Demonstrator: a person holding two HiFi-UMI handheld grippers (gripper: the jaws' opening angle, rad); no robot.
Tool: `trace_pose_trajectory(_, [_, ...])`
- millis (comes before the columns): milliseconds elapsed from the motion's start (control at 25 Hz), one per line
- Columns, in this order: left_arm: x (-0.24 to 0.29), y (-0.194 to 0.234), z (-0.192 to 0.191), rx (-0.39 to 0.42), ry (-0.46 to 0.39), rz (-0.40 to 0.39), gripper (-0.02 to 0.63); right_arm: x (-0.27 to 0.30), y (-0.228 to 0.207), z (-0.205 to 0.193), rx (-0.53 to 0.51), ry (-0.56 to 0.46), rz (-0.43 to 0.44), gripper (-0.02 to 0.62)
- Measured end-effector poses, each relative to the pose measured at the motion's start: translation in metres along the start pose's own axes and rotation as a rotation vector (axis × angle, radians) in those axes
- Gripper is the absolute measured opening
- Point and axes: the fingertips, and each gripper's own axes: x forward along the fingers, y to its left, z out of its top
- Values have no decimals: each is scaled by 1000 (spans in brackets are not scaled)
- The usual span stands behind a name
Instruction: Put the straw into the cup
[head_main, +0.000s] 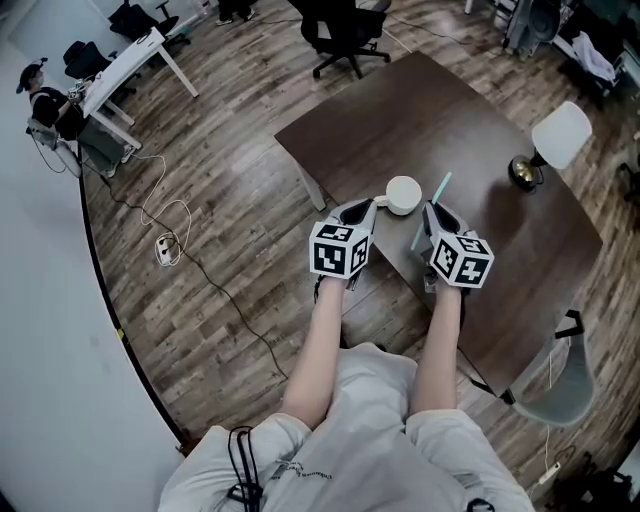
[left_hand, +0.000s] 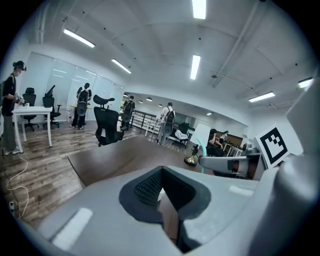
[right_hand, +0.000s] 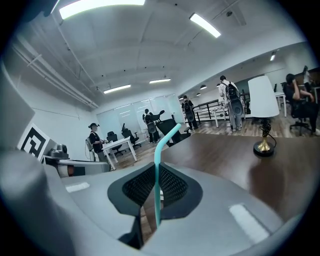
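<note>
Straw and cup are both at the near edge of the dark wooden table (head_main: 440, 110), which fills the middle of the head view above a plank floor (head_main: 230, 180). Beyond the far edge of the table stands a black office chair (head_main: 340, 35). Off to your left is a white desk (head_main: 130, 65). At the right end of the table is a lamp (head_main: 561, 133) with a white shade and a brass foot; in the right gripper view it stands well beyond the jaws.

Your left tongs (left_hand: 161, 172) reach in from the near side and meet the cup (head_main: 403, 194) on its left. In the left gripper view the jaws are drawn together at their tips, and a sliver of white shows in the gap between the pads, so they look clenched on the cup.

Your right tongs (right_hand: 156, 167) are closed on the straw (right_hand: 157, 185), which is pinched between the dark ribbed pads. It runs up out of them and bends over to the right at its top. In the head view the pale blue straw (head_main: 440, 187) is just beside the white cup, on its right, tilted and not inside it.
</note>
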Motion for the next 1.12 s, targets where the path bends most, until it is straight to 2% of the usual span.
trace_pose_trajectory(320, [33,26,23,-11,3,-94,0,27,-11,5,68,-14,-70,49])
trace_pose_trajectory(480, [42,29,12,7,54,-163,0,32,-13,3,119,-19,-91,49])
trace_pose_trajectory(680, [53,50,-2,2,110,-197,0,46,-12,-7,152,-15,-134,49])
trace_pose_trajectory(920, [62,74,12,75,150,-259,0,73,1,-11,159,-9,-151,49])
trace_pose_trajectory(1120, [74,77,23,132,151,-315,0,80,5,-1,156,-66,-172,49])
